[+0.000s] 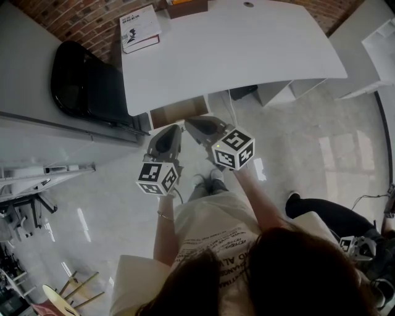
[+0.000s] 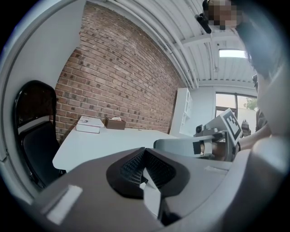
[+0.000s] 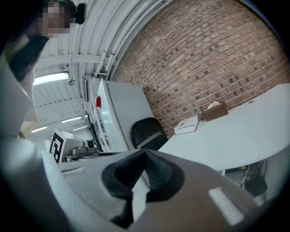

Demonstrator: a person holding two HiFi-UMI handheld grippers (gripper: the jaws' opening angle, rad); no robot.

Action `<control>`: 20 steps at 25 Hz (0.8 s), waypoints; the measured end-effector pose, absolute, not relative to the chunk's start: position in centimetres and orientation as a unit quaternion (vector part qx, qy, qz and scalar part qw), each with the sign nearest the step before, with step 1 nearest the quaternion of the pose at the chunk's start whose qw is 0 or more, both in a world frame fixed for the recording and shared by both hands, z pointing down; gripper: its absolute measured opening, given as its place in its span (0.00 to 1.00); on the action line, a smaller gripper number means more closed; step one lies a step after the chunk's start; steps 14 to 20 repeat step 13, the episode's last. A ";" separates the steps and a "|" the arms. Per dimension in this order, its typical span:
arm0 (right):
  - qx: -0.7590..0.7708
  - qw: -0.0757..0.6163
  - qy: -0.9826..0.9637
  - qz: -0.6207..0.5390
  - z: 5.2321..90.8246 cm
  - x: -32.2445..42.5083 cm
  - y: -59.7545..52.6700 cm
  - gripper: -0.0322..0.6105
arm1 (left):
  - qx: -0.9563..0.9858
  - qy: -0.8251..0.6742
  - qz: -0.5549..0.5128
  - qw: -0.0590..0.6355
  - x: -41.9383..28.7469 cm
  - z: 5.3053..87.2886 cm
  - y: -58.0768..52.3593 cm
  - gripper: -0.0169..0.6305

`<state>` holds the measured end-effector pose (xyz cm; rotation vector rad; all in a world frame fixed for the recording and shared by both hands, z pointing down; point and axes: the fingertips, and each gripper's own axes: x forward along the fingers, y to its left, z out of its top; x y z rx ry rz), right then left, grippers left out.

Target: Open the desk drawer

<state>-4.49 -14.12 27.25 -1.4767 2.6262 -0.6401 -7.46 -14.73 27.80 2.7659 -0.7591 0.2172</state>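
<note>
2 tools, left tool (image 1: 177, 128) and right tool (image 1: 188, 121), hover clenched by the open drawer (image 1: 179, 112), brown floor showing.

I see a white worktop (image 1: 247, 55) with a curved front edge, backed against a brick wall (image 1: 74, 18). A white book (image 1: 139, 26) lies flat on its far left corner. Near it, at the back edge, sits a brown box (image 1: 187, 7). Further right there is a small round grommet (image 1: 249, 4).
</note>
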 end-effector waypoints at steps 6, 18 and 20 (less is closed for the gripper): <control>-0.480 0.034 0.851 -0.212 27.6 -4.4 -14.1 0.05 | 0.953 -0.261 0.077 0.135 -7.4 28.1 -14.8 0.02; -0.482 0.035 0.848 -0.219 28.0 -4.2 -14.1 0.05 | 0.953 -0.260 0.078 0.136 -7.3 28.2 -14.7 0.02; -0.482 0.035 0.848 -0.219 28.0 -4.2 -14.1 0.05 | 0.953 -0.260 0.078 0.136 -7.3 28.2 -14.7 0.02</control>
